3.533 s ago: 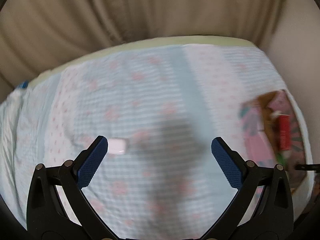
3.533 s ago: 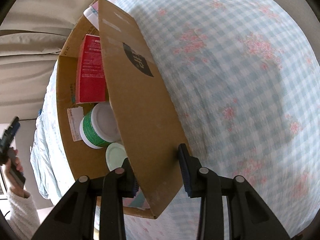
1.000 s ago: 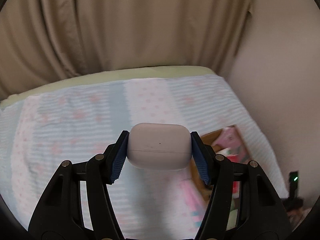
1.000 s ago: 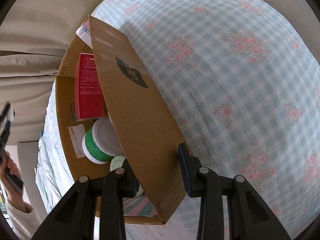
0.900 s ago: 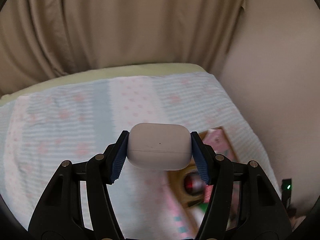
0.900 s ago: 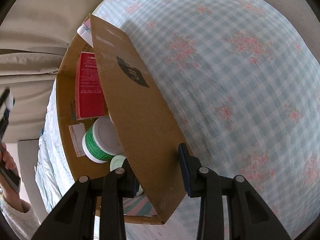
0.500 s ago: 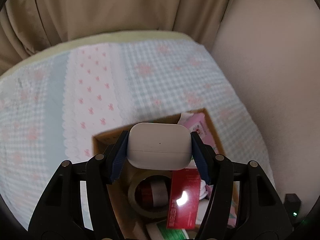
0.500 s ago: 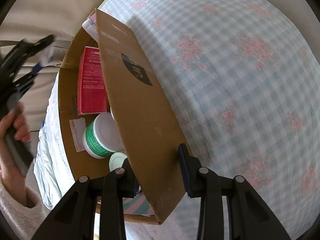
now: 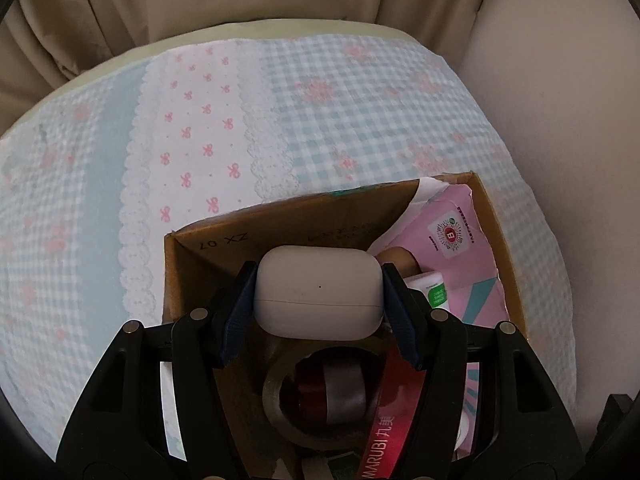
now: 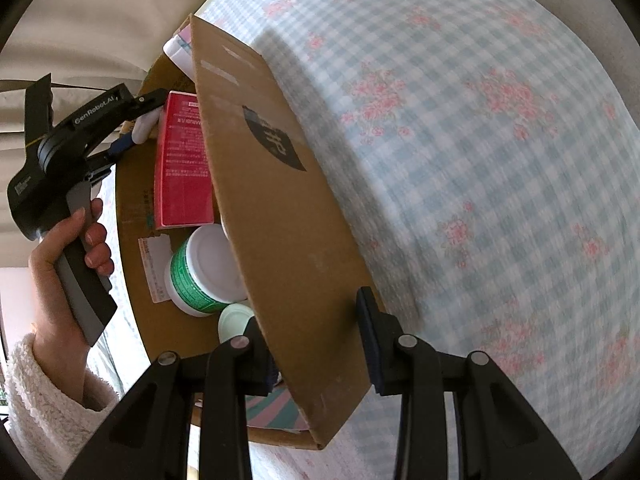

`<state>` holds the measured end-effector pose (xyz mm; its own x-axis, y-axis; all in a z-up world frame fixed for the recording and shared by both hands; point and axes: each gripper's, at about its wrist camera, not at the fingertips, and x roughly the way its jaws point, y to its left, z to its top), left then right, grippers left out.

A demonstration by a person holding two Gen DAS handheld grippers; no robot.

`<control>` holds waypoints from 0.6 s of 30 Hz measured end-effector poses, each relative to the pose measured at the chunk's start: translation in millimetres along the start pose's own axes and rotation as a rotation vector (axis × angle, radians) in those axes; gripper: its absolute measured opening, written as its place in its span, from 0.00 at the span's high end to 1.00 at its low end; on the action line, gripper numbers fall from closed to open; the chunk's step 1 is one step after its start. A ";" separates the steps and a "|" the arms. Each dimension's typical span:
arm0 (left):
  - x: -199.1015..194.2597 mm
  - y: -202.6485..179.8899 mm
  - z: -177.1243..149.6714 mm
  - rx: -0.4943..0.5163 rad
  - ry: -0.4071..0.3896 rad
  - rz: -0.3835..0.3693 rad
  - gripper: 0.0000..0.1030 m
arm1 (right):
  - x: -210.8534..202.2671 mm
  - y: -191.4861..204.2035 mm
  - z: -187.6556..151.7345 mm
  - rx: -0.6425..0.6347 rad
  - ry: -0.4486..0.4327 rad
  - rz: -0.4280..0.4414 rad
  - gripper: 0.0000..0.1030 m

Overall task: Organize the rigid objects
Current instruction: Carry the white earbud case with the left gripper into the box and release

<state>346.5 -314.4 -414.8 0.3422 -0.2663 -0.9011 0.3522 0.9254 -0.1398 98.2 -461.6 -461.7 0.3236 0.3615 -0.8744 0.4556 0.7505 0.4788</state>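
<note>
My left gripper (image 9: pixel 319 300) clamps the white rounded plastic earbud case (image 9: pixel 318 296) above the open brown cardboard box (image 9: pixel 224 240). My right gripper (image 10: pixel 316 336) is closed on the box's near wall. Below lies a tape roll (image 9: pixel 316 396); beyond spreads the blue checked bedsheet (image 9: pixel 360 112).

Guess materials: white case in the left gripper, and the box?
Case: likely hard plastic, smooth with a soft sheen, one fine lid seam and a pinhole dot. Box: corrugated cardboard, matte brown, printed, with scuffed, frayed edges. Left gripper clamps the case; right gripper clamps the box wall.
</note>
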 end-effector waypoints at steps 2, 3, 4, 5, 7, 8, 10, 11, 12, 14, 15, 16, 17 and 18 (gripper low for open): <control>-4.7 -4.8 1.6 0.016 -0.010 0.002 0.01 | -0.7 0.5 0.8 0.004 -0.001 -0.001 0.69; -8.2 -7.7 2.4 0.024 -0.021 0.001 0.00 | -1.1 1.1 1.0 0.005 -0.002 -0.001 0.69; -10.8 -10.6 3.4 0.032 -0.031 0.002 0.00 | -1.5 1.2 1.3 0.006 -0.004 0.000 0.69; -12.4 -12.6 3.9 0.040 -0.033 0.002 0.00 | -0.9 0.5 1.2 0.005 -0.005 0.001 0.69; -14.5 -14.7 4.1 0.046 -0.022 0.000 0.00 | -0.6 0.3 0.8 0.004 -0.005 -0.001 0.69; -14.7 -14.3 4.0 0.042 -0.016 -0.004 0.00 | -0.1 -0.2 0.1 0.003 -0.005 -0.002 0.69; -16.3 -13.0 2.9 0.030 -0.012 -0.007 0.00 | 0.5 -0.3 -0.9 0.002 -0.006 -0.001 0.69; -17.0 -12.2 2.2 0.024 -0.009 -0.009 0.00 | 1.1 -2.1 -1.8 0.001 -0.007 -0.001 0.69; -17.4 -11.0 1.7 0.017 -0.005 -0.013 0.00 | 0.9 -1.6 -1.6 0.001 -0.006 -0.002 0.69; -18.5 -9.9 -0.4 0.011 0.000 -0.018 0.00 | 1.6 -3.0 -2.4 0.000 -0.007 -0.002 0.69; -20.3 -9.4 -0.7 0.010 -0.001 -0.017 0.00 | 1.8 -3.1 -2.4 -0.001 -0.007 -0.002 0.69; -22.4 -8.9 -1.3 0.009 -0.004 -0.015 0.00 | 1.7 -2.7 -2.3 -0.001 -0.007 -0.003 0.69; -24.3 -8.4 -1.6 0.009 -0.006 -0.016 0.00 | 1.8 -2.2 -1.9 0.000 -0.007 -0.003 0.69; -26.9 -7.3 -1.6 0.007 -0.009 -0.017 0.00 | 1.7 -2.1 -2.0 0.001 -0.008 -0.004 0.69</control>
<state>333.3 -313.6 -390.2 0.3440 -0.2840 -0.8950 0.3641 0.9189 -0.1516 96.1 -461.5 -464.4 0.3288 0.3540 -0.8755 0.4572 0.7515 0.4756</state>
